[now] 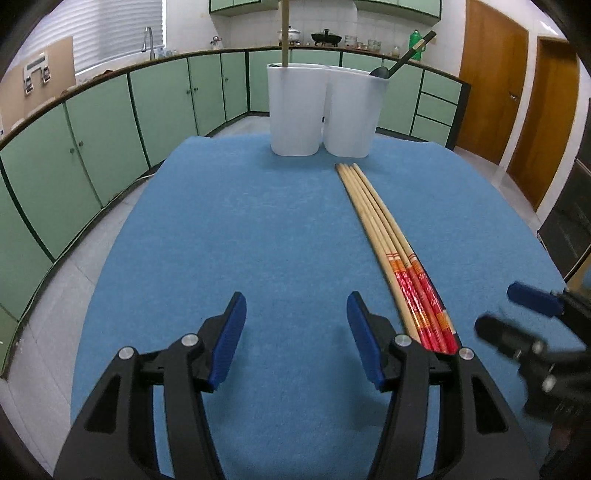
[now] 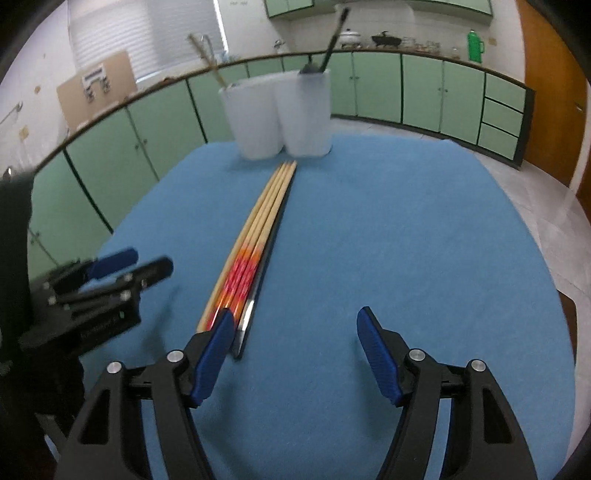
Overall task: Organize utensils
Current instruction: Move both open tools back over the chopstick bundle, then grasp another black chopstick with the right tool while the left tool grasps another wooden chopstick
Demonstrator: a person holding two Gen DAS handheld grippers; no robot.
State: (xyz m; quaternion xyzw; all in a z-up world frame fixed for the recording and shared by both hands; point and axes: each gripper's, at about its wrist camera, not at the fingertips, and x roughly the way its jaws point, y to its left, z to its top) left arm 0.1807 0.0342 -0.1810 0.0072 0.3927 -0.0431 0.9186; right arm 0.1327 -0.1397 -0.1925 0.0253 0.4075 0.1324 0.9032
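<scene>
- The left gripper hovers low over the blue mat, jaws wide apart and holding nothing.
- The right gripper is spread too, empty, its left finger just beside the chopsticks.
- The chopsticks lie bundled lengthwise down the mat's middle, tips toward the far edge.
- Two white cups stand touching at the far edge, one holding a stick, the other a dark spoon.

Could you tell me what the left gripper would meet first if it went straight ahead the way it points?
Probably the white holder; only bare blue cloth lies before the open left gripper.
</scene>
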